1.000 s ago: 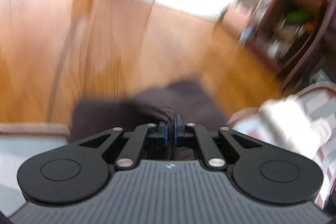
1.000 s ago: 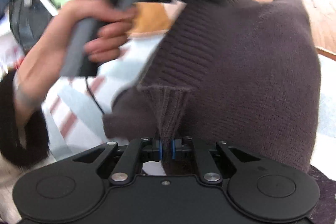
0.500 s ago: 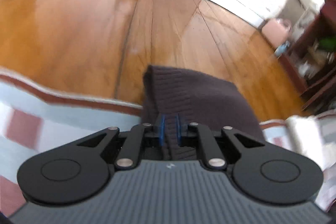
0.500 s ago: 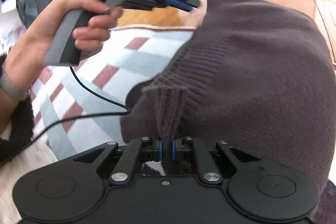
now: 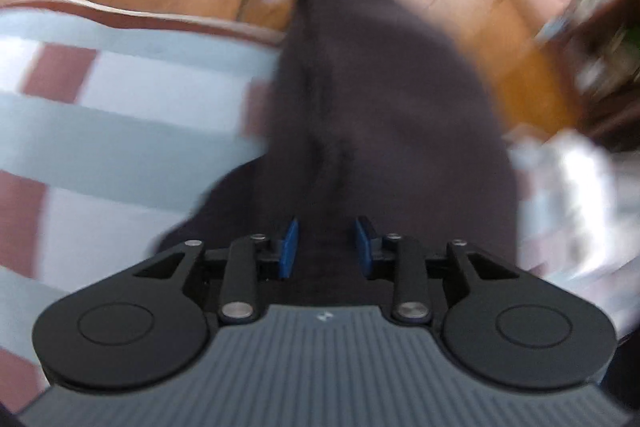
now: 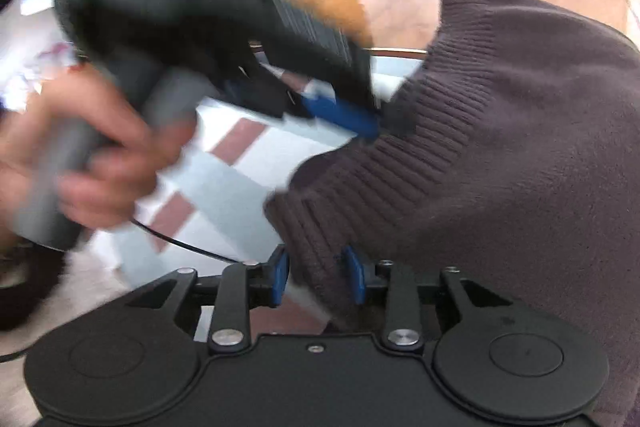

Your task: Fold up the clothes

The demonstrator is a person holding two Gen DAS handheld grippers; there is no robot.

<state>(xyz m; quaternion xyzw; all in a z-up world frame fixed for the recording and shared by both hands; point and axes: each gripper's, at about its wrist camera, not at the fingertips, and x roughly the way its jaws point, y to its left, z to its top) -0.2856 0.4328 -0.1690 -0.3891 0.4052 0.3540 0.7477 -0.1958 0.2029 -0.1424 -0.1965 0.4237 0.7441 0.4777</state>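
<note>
Your dark brown ribbed knit sweater (image 6: 520,155) lies on the striped rug (image 5: 120,131). Both the left gripper (image 5: 326,247) and right gripper (image 6: 316,275) stand apart around its hem; a blue pad could snag the knit and pull the fabric askew.

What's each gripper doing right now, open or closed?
Left gripper: open, sweater between its jaws.
Right gripper: open, sweater hem between its jaws.

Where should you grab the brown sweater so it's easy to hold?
Probably the ribbed hem of the brown sweater. It is a thicker band along a free edge, so come from the rug side, where the right tool stands open around it.
</note>
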